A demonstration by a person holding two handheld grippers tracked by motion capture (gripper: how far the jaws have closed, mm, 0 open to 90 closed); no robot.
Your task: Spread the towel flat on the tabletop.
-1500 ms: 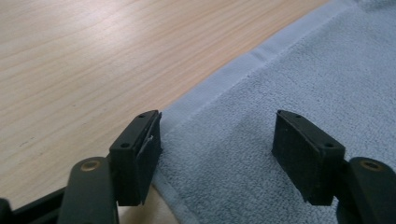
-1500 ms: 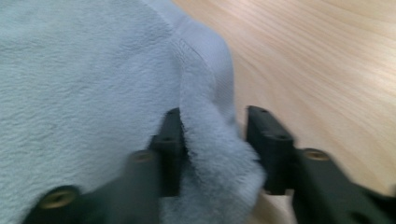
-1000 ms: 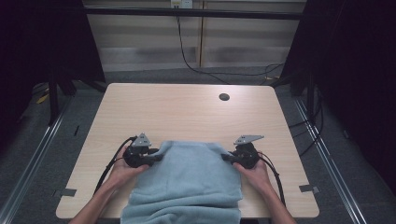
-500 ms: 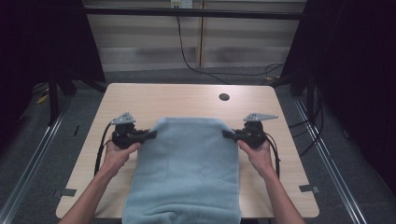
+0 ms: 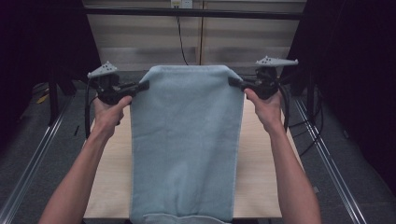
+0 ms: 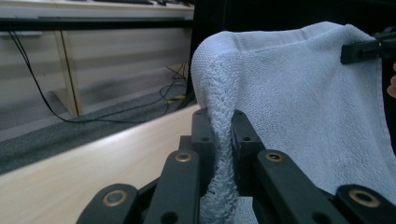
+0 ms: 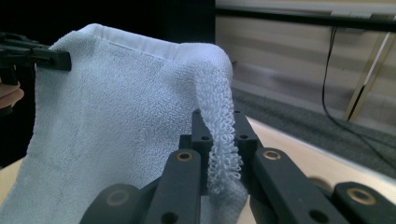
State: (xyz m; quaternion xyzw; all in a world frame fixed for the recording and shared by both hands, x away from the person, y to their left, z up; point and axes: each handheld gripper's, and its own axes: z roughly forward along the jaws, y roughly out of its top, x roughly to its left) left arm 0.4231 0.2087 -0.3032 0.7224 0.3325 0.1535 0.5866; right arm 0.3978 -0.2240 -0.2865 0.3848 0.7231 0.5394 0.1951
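A pale blue terry towel (image 5: 187, 140) hangs lengthwise above the wooden table (image 5: 112, 163), and its lower end drops past the table's near edge. My left gripper (image 5: 144, 85) is shut on the towel's top left corner. My right gripper (image 5: 232, 81) is shut on the top right corner, level with it, and the top hem runs taut between them. In the left gripper view the jaws (image 6: 219, 116) pinch the towel's (image 6: 299, 93) looped edge. In the right gripper view the jaws (image 7: 219, 116) clamp the towel (image 7: 116, 107) the same way, with the other gripper (image 7: 42, 56) on the far corner.
A black cable (image 5: 180, 37) runs down the pale panelled wall behind the table. Grey carpet with metal rails (image 5: 42, 135) flanks the table on both sides. Dark curtains stand at left and right. The person's forearms (image 5: 79, 182) reach in from below.
Both hands have risen and moved away from the person, lifting the towel off the table. It lay bunched on the tabletop; now it hangs stretched between the two grippers.
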